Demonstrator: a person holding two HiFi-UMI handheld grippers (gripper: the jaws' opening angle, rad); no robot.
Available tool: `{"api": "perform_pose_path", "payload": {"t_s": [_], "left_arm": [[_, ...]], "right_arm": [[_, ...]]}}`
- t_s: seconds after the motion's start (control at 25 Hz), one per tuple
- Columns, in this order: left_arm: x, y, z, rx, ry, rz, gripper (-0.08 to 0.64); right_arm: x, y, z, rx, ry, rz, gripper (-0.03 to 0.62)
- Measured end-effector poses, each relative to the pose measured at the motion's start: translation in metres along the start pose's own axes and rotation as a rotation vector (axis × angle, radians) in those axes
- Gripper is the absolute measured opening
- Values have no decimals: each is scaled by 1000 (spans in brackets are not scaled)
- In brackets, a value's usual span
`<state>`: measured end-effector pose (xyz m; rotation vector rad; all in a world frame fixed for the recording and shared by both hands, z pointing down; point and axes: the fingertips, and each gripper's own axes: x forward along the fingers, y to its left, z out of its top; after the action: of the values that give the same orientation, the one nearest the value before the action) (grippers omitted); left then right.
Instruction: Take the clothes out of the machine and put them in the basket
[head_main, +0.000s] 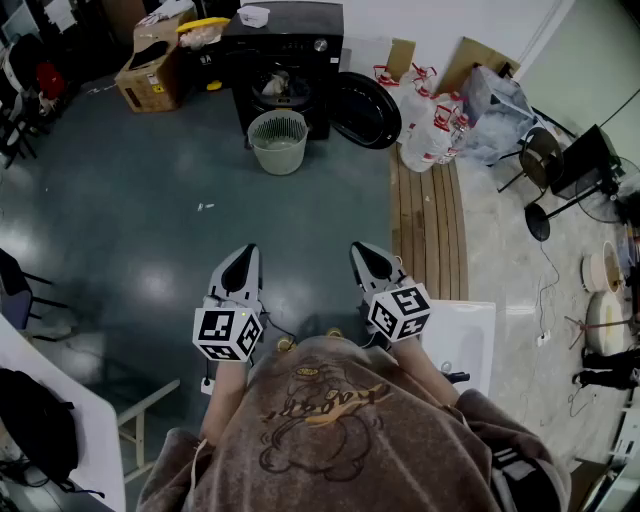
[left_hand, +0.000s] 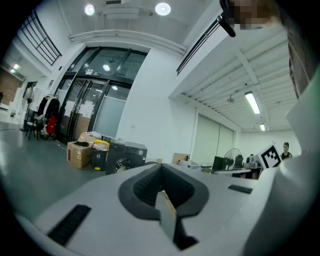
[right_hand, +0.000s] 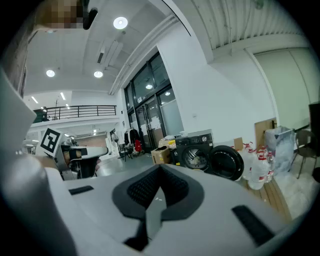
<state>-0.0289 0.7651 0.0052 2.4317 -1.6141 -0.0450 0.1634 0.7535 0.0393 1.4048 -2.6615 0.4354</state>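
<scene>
- One machine (head_main: 285, 60), with one round door (head_main: 365, 110).
- One basket (head_main: 278, 142).
- Clothes (head_main: 275, 85) in the drum: one heap, the pieces too small to count.
- Two grippers: left gripper (head_main: 243, 262) and right gripper (head_main: 366, 255).
- Two marker cubes (head_main: 227, 333), one on each gripper.
- One open box (head_main: 150, 75).
- Two cardboard sheets (head_main: 401, 57) against the wall.
- Jugs (head_main: 425, 130) with red caps: one cluster, at least four, exact number unclear.
- One plastic bag (head_main: 495, 105).
- One backpack (head_main: 35, 420).
</scene>
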Motion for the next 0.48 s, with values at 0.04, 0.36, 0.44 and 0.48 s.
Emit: {"api": "perform_pose_path", "payload": {"t_s": [0.04,0.36,0.44,0.48], "left_arm": [[0,2,1,-2,1,3,5],[5,11,3,0,-1,-8,5],[8,15,0,24,8,-21,5],[9,17,-2,38,16,-26,5]], "right_arm": [[2,1,1,2,5,2,-3],[13,1,-1,21,-4,-24,-3],[17,1,-6,27,2,-32,-3],[18,2,-10,29,9,-38,-3]]}}
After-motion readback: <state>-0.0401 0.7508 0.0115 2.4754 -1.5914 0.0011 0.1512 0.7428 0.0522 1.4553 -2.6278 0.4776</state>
